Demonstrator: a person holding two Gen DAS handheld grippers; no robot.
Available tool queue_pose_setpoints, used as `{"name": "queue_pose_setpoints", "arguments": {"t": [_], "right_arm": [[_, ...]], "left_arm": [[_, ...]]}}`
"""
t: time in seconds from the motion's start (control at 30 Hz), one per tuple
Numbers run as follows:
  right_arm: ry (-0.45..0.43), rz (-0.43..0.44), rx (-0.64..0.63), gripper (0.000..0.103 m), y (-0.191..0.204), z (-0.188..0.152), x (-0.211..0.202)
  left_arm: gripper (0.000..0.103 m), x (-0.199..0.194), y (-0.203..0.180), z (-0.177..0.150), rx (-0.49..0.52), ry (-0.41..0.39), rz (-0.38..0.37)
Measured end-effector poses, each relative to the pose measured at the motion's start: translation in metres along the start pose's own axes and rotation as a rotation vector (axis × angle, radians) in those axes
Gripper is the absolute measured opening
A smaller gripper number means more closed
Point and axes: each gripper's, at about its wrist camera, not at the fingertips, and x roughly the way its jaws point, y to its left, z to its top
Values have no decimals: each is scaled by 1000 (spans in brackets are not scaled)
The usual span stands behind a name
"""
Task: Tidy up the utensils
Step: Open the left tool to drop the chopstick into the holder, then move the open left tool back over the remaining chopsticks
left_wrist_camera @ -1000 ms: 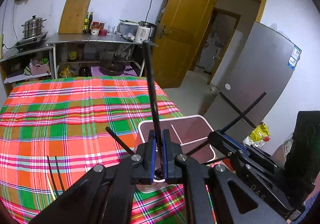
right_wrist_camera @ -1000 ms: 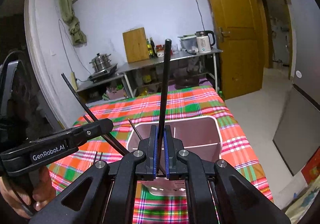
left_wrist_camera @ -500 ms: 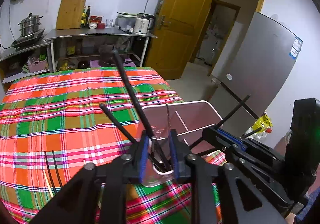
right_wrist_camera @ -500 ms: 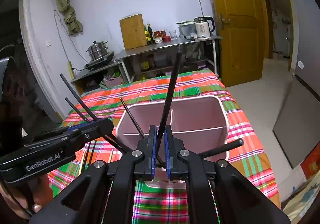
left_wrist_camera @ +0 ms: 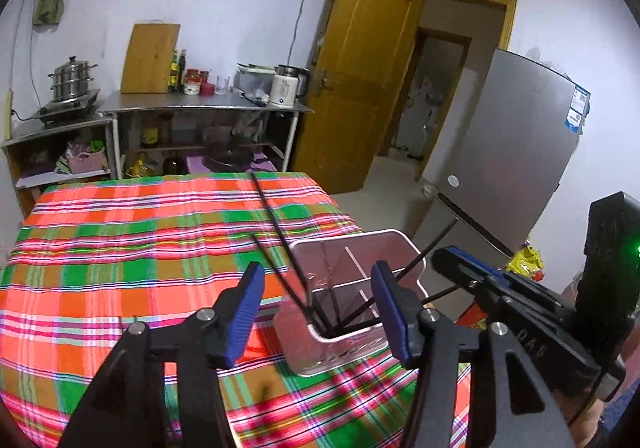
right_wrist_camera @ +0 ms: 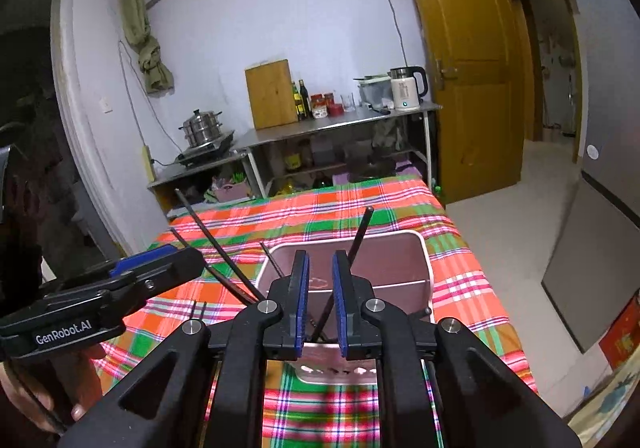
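Observation:
A pink divided utensil bin (left_wrist_camera: 384,244) (right_wrist_camera: 424,260) stands on the plaid tablecloth near its right edge. Several black chopsticks (left_wrist_camera: 276,224) (right_wrist_camera: 360,232) lean out of its near compartment. My left gripper (left_wrist_camera: 316,308) is wide open and empty just above the bin's near end. My right gripper (right_wrist_camera: 320,300) is open a little over the same compartment, and a chopstick stands loose between its fingers. Two more chopsticks (right_wrist_camera: 199,312) lie on the cloth to the left of the bin.
The plaid-covered table (left_wrist_camera: 120,248) stretches to the left and back. A steel shelf with kettle, jars and cutting board (left_wrist_camera: 208,103) stands against the far wall. A fridge (left_wrist_camera: 512,151) and a wooden door (left_wrist_camera: 360,79) are at right.
Both grippers have opened and let go of their chopsticks, which now lean in the bin. The left gripper opened first and wider; both have pulled back slightly.

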Motion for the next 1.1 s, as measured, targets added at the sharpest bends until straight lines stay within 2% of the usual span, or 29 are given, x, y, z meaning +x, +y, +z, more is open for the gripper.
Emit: {"name": "queue_pose_setpoints", "arguments": {"t": [0.37,0.6,0.97,1.1], "right_arm": [[-4,48,3,12,11,-19,-16],[37,83,-5,12,25,-40,-13],[118,140,-33,12,49,-76,-1],[144,164,-60,12,63,-85,7]], "left_arm": [[59,-30,25,-34,-10,-12,84],[59,-43,51,-68,-46,18,101],[59,-53,93,-112,-133,64,185],[52,-52,108,-123,-150,86,213]]}}
